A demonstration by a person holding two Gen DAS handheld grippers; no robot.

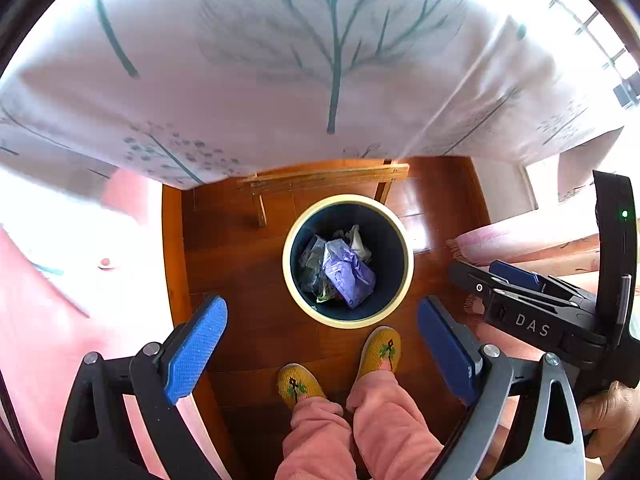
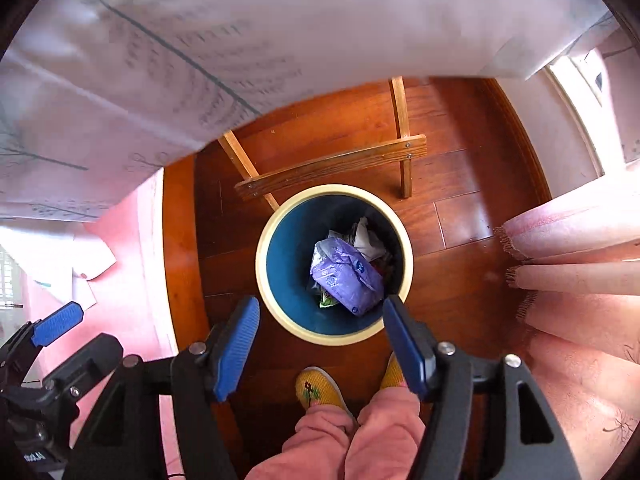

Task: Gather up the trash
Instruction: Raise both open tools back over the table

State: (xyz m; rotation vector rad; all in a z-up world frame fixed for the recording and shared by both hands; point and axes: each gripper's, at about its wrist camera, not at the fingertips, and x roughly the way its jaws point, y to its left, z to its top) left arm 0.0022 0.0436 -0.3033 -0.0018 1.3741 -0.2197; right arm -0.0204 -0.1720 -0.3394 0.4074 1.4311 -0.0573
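This is a room in a home. A table draped in a white tablecloth (image 1: 280,80) printed with trees stands on a polished wooden floor (image 2: 460,184), its wooden legs (image 2: 332,168) showing beneath. Pink fringed curtains (image 2: 572,248) hang by a bright window (image 1: 580,12). A small bin (image 2: 272,248) of household rubbish sits on the floor, and the person wears yellow embroidered slippers (image 1: 298,386) and pink trousers (image 1: 360,436).

On the wooden floor (image 2: 460,168) stand a bin (image 2: 280,312) of trash, a wooden frame (image 2: 332,168) and two slippered feet (image 2: 318,390).
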